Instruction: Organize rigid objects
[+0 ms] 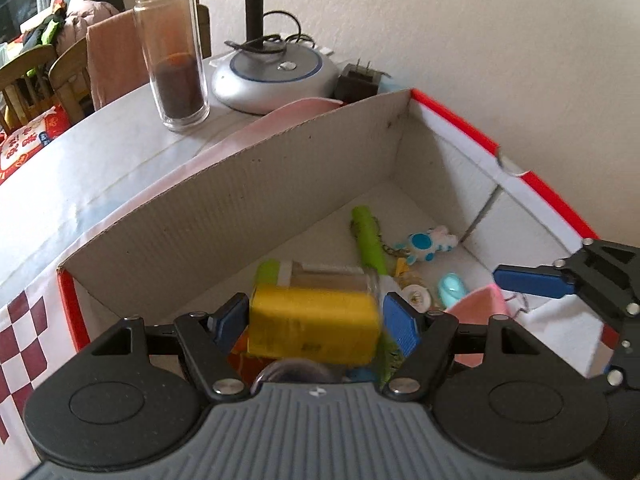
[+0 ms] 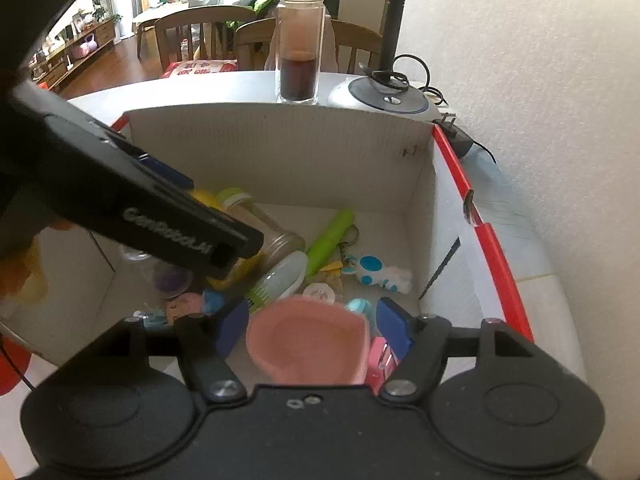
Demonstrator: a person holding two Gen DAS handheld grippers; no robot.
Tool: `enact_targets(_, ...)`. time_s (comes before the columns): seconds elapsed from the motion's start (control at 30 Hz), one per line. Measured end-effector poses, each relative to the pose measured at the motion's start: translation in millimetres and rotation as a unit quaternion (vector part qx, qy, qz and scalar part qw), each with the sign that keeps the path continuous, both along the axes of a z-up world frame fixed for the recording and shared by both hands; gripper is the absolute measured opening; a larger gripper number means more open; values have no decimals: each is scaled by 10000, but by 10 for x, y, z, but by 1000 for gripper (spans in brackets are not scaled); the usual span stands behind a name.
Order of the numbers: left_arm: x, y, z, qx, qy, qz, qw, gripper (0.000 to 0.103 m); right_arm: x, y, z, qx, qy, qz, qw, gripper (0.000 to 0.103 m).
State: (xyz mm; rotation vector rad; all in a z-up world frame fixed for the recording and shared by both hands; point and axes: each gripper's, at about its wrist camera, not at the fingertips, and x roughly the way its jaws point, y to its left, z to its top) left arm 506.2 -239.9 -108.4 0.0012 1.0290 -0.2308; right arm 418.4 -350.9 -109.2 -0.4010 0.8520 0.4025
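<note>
In the left wrist view, a yellow block (image 1: 314, 322) is seen pinched by the left gripper (image 1: 316, 320) inside the cardboard box (image 1: 224, 216), while in the right wrist view a pink bowl (image 2: 308, 340) lies in that box between the spread, non-touching fingers of the right gripper (image 2: 312, 326).

Box (image 2: 280, 148) sits on tabletop (image 1: 100, 168). Behind box's far wall you find jar (image 2: 298, 48), lamp base (image 2: 384, 98) to its right, plug adapter (image 1: 356, 82) beside base. Inside box: block (image 1: 314, 324) between left gripper (image 1: 316, 320) fingers; dish (image 2: 308, 340) between right gripper (image 2: 314, 330) fingers; figure (image 2: 380, 274) near right wall; tube (image 2: 330, 236) left of figure.
</note>
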Motion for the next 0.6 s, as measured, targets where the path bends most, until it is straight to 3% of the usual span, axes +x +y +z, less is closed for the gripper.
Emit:
enact_targets(0.23,-191,91,162,-245,-231,76,9994,74,-86,18,85,51,-119,-32,9999,75)
enact_targets(0.6,-632,277,547,-446,-913,-30,9948,74,-396,62,370,398,-415,-181,9982,81)
